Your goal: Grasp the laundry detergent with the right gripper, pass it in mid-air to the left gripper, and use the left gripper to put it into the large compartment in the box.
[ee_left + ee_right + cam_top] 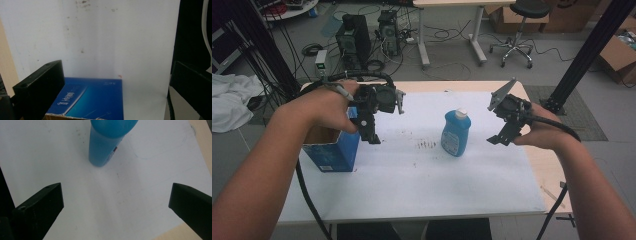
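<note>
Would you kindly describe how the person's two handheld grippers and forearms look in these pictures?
The left gripper is a chunky black device with two flat black jaws, a small grey bracket on its side and a thick black cable looping off. The right gripper is black as well, with a grey three-cornered plate on top and a black cable trailing past the wrist. Both forearms are bare, with no sleeves or gloves.

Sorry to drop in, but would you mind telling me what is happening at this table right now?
A person stands at the white table with a two-jaw gripper in each hand. The left gripper hangs with open jaws just above the open blue box at the table's left side. The right gripper, jaws also wide open, is held in the air to the right of the upright blue bottle, pointed towards it. Neither gripper touches anything yet.
</note>
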Action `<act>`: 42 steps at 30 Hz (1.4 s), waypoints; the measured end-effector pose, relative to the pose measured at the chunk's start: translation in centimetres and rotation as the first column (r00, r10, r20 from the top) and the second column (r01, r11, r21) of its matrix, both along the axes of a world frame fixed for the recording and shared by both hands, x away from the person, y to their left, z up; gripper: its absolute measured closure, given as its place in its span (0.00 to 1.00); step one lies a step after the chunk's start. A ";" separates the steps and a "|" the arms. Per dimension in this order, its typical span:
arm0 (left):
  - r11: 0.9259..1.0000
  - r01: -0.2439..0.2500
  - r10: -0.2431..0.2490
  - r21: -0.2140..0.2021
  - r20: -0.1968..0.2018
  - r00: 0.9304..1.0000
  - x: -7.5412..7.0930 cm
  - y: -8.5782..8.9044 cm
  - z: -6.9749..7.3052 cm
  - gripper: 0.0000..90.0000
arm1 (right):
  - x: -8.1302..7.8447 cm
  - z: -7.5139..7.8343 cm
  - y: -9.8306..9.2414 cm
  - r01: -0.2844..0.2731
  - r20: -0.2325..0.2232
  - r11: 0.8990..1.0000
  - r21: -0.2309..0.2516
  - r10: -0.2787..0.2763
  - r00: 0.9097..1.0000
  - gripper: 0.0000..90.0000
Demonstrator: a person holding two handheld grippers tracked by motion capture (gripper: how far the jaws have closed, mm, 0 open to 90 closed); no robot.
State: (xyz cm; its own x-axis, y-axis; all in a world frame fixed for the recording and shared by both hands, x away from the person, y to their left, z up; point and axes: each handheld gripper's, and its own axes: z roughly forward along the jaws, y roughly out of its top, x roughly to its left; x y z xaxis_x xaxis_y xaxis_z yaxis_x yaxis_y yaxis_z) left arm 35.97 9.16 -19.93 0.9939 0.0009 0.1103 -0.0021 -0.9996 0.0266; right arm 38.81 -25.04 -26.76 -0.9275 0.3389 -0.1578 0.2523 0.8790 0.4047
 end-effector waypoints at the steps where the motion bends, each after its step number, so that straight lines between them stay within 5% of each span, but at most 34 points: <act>1: 1.000 0.000 0.000 0.000 0.000 1.000 0.0 0.0 0.0 0.00 | 0.0 0.0 0.0 0.000 0.000 1.000 0.000 0.000 1.000 0.00; 2: 1.000 0.002 -0.002 -0.002 0.003 1.000 -0.3 0.1 0.0 0.00 | -0.3 -1.0 -0.1 0.021 0.013 0.998 0.059 -0.021 1.000 0.00; 7: 1.000 0.010 -0.010 -0.006 0.013 1.000 -0.8 0.3 0.2 0.00 | -0.6 -3.0 -0.3 0.052 0.014 0.989 0.137 -0.054 0.998 0.00; 17: 1.000 0.018 -0.018 -0.005 0.021 1.000 -1.3 0.3 0.4 0.00 | -0.8 -7.5 0.2 0.097 -0.001 0.946 0.309 -0.101 0.995 0.00; 25: 1.000 0.025 -0.025 -0.005 0.022 0.999 -1.5 0.0 0.3 0.00 | -0.7 -8.7 0.7 0.123 0.019 0.918 0.377 -0.141 0.990 0.00; 38: 1.000 0.027 -0.027 -0.003 0.018 0.999 -1.3 0.0 0.2 0.00 | -0.3 -9.5 1.5 0.138 0.022 0.901 0.412 -0.162 0.987 0.00; 42: 0.999 0.031 -0.031 -0.011 0.021 0.999 -1.2 -0.1 0.1 0.00 | 0.0 -9.9 2.0 0.147 0.020 0.880 0.451 -0.175 0.984 0.00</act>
State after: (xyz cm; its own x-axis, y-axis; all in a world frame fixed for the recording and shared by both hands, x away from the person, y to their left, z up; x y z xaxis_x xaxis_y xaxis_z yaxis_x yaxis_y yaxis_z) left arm 34.77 9.09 -19.83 0.9909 -0.0283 0.1315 -0.0335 -0.9987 0.0379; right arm 38.79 -23.03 -36.69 -0.8477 0.5304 -0.0068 0.3386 0.5510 0.7627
